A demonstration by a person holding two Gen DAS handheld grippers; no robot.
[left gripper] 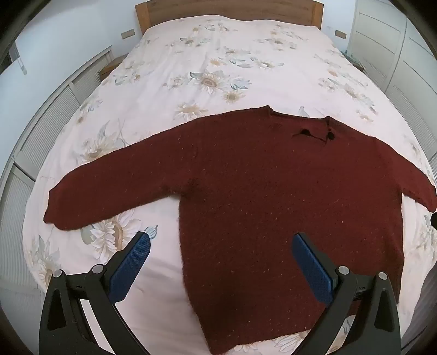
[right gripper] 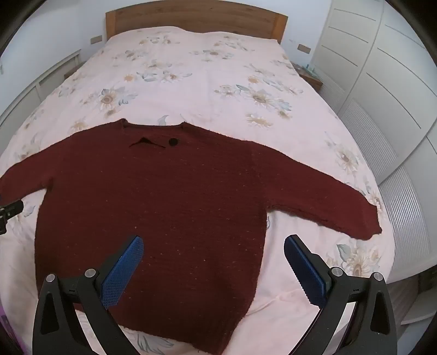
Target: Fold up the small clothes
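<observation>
Floral bedspread (left gripper: 218,60), dark-red sweater (left gripper: 259,191) flat — sleeves spread wide

The dark red sweater (left gripper: 273,196) in the middle is thick, fuzzy knit wool with tiny pale specks, and it lies on a soft, smooth cotton bedspread (left gripper: 218,68) with faded flowers. At the top the headboard (right gripper: 196,19) is matt brown wood. At the bottom, the left gripper (left gripper: 221,245) and right gripper (right gripper: 213,247) are dull black plastic with bumpy blue rubber pads (right gripper: 123,270) and shiny metal pins (right gripper: 90,272).
</observation>
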